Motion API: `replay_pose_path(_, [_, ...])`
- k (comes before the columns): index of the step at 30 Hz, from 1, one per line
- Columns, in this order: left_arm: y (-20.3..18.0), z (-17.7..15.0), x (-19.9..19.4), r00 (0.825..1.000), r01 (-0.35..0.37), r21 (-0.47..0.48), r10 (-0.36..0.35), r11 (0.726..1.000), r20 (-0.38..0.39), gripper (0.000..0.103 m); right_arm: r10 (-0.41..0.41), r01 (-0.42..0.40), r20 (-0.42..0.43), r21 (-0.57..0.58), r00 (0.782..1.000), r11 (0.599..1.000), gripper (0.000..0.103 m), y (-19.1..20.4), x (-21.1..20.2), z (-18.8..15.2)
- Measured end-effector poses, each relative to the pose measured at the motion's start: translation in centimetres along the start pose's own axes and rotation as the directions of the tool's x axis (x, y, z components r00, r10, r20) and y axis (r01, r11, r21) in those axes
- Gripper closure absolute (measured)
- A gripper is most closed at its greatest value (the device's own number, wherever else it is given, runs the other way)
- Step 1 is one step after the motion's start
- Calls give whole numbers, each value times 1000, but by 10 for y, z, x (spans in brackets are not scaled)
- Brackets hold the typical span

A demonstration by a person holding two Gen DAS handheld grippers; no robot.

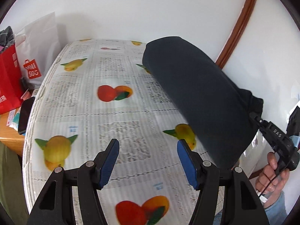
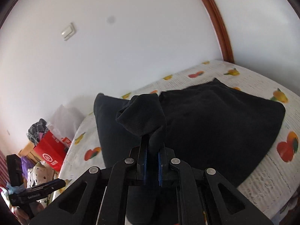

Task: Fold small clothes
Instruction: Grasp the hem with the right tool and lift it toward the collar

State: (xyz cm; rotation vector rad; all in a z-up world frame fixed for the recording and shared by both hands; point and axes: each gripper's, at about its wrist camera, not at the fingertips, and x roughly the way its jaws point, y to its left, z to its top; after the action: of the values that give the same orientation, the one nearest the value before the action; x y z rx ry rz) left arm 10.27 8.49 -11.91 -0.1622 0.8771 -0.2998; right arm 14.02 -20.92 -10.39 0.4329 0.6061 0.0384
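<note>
Item: one dark garment (image 2: 215, 121), navy or black, small clothing of a kind that cannot be told from these views.

Location: partly on the counter (image 1: 84, 112), which carries a fruit-and-newsprint patterned cover. In the right wrist view much of the cloth lies spread on that cover, while one corner is bunched and raised. In the left wrist view the lifted part hangs as a broad dark sheet above the right side of the counter.

Right claw (image 2: 151, 159): clenched on a gathered fold of the garment, with the cloth pinched between the blue pads and a knot of it standing up past the tips. A hand (image 1: 273, 176) grips its handle at the right edge of the left wrist view.

Left claw (image 1: 148, 161): released, jaws standing apart over bare cover, nothing between them and not touching the cloth.

Progress, as a judgement: early. The garment is picked up at one point only, and no finished fold or neat rectangle is visible. Still to do: a second hold with the free claw, laying the piece flat, folding it over, and setting it aside.

Surroundings: a red paper bag (image 1: 8, 78) and a white shopping bag (image 1: 37, 52) stand beyond the left edge of the counter, against a white wall. More clothes (image 2: 37, 127) are heaped there, possibly awaiting folding.
</note>
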Motion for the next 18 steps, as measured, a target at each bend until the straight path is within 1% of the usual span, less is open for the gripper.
replay_pose_path(4, [-36,-5,15,999,38,37,-37,999,-31,41,-33,40,-112,65,993,997,94,-44,16,-25])
replay_pose_path(6, [-53,-9,21,998,47,61,-45,997,-41,41,-9,24,-154,97,988,995,93,-60,20,-35])
replay_pose_path(7, [-62,-11,24,998,52,71,-48,996,-47,40,9,8,-165,105,986,994,91,-66,19,-36])
replay_pose_path(11, [-84,-15,34,995,68,89,-62,994,-73,38,62,-47,-180,85,982,995,75,-73,12,-25])
replay_pose_path(12, [-89,-16,36,994,76,91,-69,993,-80,38,74,-62,-181,71,981,996,73,-73,12,-21])
replay_pose_path(13, [-92,-17,38,993,85,92,-77,992,-87,38,91,-81,-182,57,979,995,68,-73,13,-17])
replay_pose_path(14, [-96,-18,40,991,99,94,-90,991,-95,38,108,-101,-189,45,976,994,60,-72,15,-13])
replay_pose_path(17, [-108,-26,45,984,145,109,-133,983,-117,36,138,-136,-205,26,969,990,55,-71,26,-3])
replay_pose_path(18, [-111,-27,46,982,160,116,-146,980,-119,33,143,-143,-216,13,966,990,55,-69,32,0])
